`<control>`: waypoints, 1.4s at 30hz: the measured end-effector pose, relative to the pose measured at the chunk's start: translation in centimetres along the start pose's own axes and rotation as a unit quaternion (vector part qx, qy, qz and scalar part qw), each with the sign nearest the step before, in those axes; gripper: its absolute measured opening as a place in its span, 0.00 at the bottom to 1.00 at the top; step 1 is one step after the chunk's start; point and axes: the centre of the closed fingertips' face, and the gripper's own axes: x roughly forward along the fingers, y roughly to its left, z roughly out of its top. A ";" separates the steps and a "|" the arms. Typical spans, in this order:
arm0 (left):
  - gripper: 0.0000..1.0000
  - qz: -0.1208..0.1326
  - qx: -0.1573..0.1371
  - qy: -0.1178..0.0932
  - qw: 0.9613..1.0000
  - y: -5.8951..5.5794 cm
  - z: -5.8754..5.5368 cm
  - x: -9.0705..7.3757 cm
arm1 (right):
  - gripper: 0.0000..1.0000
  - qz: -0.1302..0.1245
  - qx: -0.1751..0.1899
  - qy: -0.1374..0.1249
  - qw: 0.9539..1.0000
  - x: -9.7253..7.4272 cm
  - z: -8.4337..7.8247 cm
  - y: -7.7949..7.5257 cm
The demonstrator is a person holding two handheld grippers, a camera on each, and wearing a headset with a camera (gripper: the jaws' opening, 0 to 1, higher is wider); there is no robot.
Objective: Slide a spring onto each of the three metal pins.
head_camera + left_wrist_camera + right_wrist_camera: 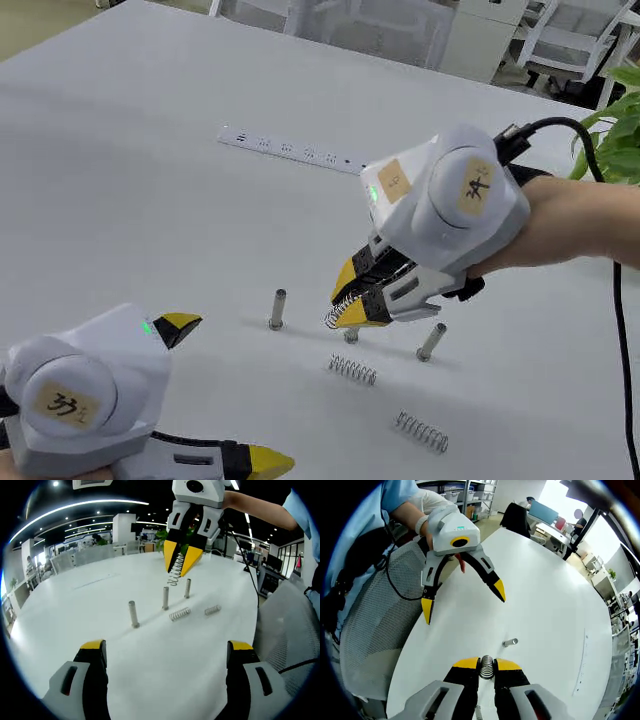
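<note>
Between the jaws of the right gripper (346, 300), pinched near its top end, hangs a spring (337, 313), probably light, bendy and easily crushed; the left gripper (166, 647) gapes empty.

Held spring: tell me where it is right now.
In the head view the held spring is clamped in the right gripper, just above the middle pin; a loose spring lies slightly nearer the person.

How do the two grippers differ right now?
The right gripper has its jaws shut on a spring, poised over the middle pin; the left gripper has its jaws wide open, empty. The right gripper points down; the left gripper lies nearly level, back from that pin. Both have yellow-tipped jaws.
</note>
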 end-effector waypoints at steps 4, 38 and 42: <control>0.99 0.004 -0.005 -0.002 1.000 0.4 0.1 -0.1 | 0.08 0.008 -0.012 0.010 1.000 0.3 0.2 -1.2; 0.99 -0.003 -0.013 0.012 1.000 0.0 -0.9 0.8 | 0.08 0.060 -0.076 0.070 0.993 4.2 1.6 -4.6; 0.99 -0.005 -0.015 0.011 1.000 -0.1 -0.9 0.9 | 0.08 0.065 -0.078 0.074 0.992 4.5 1.5 -4.5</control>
